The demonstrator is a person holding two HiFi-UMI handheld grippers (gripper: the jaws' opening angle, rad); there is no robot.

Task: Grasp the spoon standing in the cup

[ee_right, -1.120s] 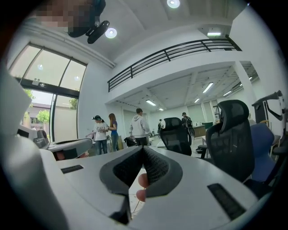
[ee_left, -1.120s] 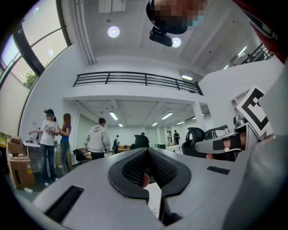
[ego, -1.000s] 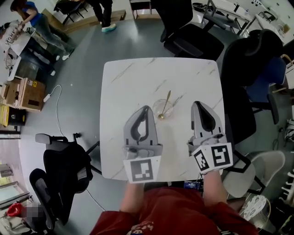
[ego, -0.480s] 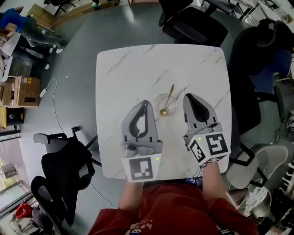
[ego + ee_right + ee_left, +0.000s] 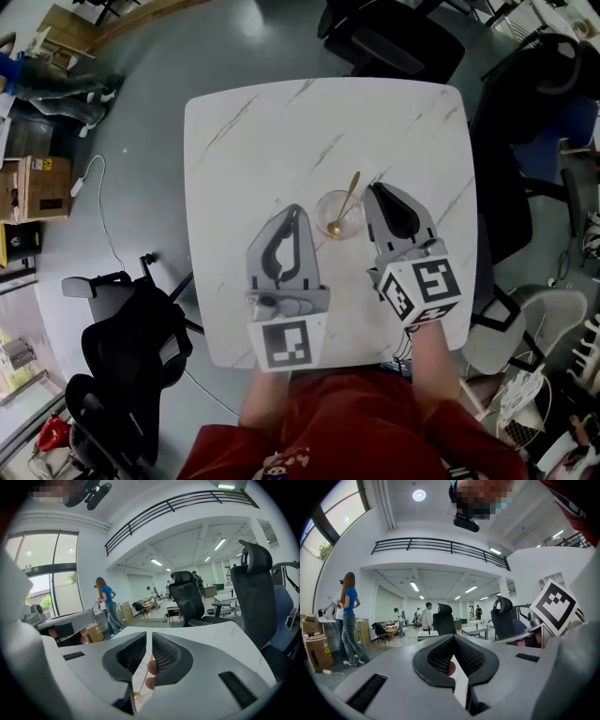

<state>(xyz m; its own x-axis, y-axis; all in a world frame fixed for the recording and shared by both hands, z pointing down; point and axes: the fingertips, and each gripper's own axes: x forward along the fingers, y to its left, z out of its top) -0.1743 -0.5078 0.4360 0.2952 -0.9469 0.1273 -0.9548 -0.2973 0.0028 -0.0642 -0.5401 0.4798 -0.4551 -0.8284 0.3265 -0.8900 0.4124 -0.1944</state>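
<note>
A clear glass cup [image 5: 337, 215] stands near the middle of the white marble table [image 5: 253, 122]. A gold spoon [image 5: 345, 201] leans in it, handle up and to the right. My right gripper [image 5: 373, 189] lies just right of the cup, its tip close beside the spoon handle and its jaws drawn together to a thin slit. Through that slit the right gripper view shows the spoon [image 5: 143, 677] beyond the right gripper [image 5: 150, 637]. My left gripper [image 5: 296, 212] rests shut, left of the cup and short of it. The left gripper [image 5: 453, 638] holds nothing.
Black office chairs stand at the table's far side [image 5: 394, 47], its right [image 5: 525, 122] and lower left [image 5: 122, 347]. A white chair [image 5: 511, 342] is at lower right. Cardboard boxes [image 5: 37, 187] sit on the floor at left. People stand far off in the room.
My right gripper has slid forward and left until its tip is beside the spoon handle. The left gripper has barely moved. The head camera has shifted, so the table sits lower in view.
</note>
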